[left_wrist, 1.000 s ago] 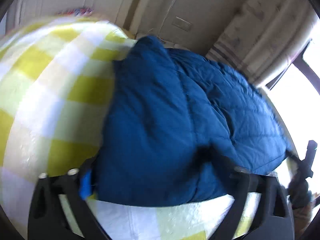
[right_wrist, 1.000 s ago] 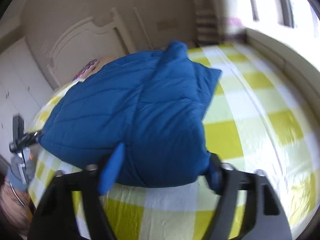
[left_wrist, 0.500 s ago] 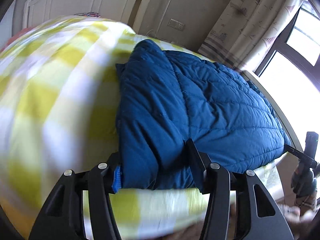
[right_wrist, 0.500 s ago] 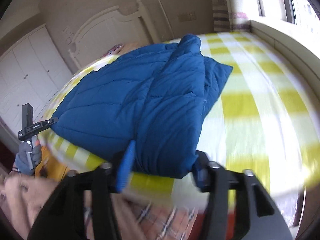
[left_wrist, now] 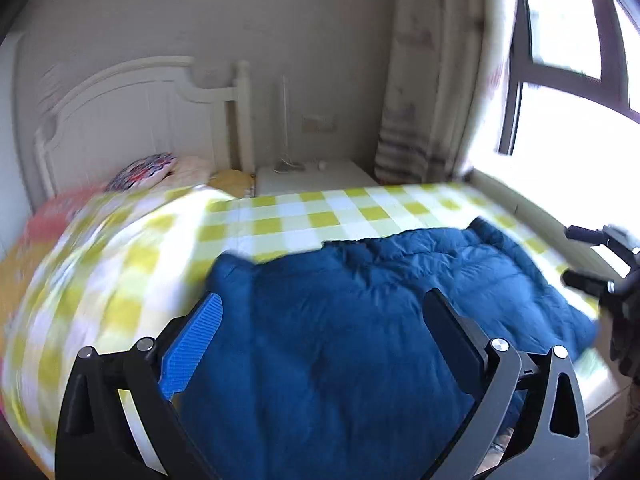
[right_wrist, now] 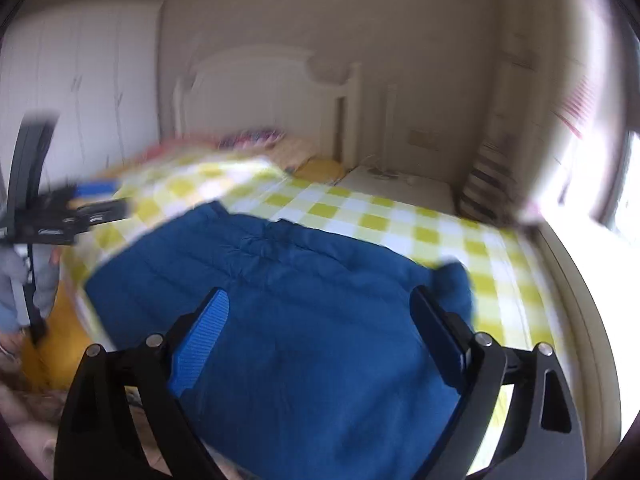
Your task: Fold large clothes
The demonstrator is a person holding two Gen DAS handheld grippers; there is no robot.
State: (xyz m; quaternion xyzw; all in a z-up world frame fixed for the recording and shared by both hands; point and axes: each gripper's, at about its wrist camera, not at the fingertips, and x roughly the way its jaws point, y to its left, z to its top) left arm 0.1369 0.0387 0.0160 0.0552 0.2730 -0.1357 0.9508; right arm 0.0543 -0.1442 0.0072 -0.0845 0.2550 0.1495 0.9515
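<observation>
- Bedroom setting: a bed under a yellow-and-white checked sheet, a white headboard at about 10 o'clock in the left wrist view, a bedside cabinet near 12 o'clock, a curtain and a bright window from 1 to 3 o'clock.
- The blue quilted jacket lies flat on the near edge of the bed, filling the lower centre of both views; in the right wrist view a small lump of it, perhaps a sleeve end or hood, sits at about 3 o'clock.
- Change: half a second ago both grippers sat low against the jacket's near edge with the fingers narrowed around the fabric. Now both cameras have pulled up and back, and much more of the room shows.
- The left gripper is released, fingers wide apart above the jacket and holding nothing.
- The right gripper is likewise spread wide and empty.
- Each gripper shows in the other's view, at 3 o'clock for the left camera and 9 o'clock for the right, so the hands are well apart.
- My reading: a fold has just been laid down and let go. The jacket looks compact but puffy, so the next grasp probably needs a fresh edge, and the padding may spring open.
</observation>
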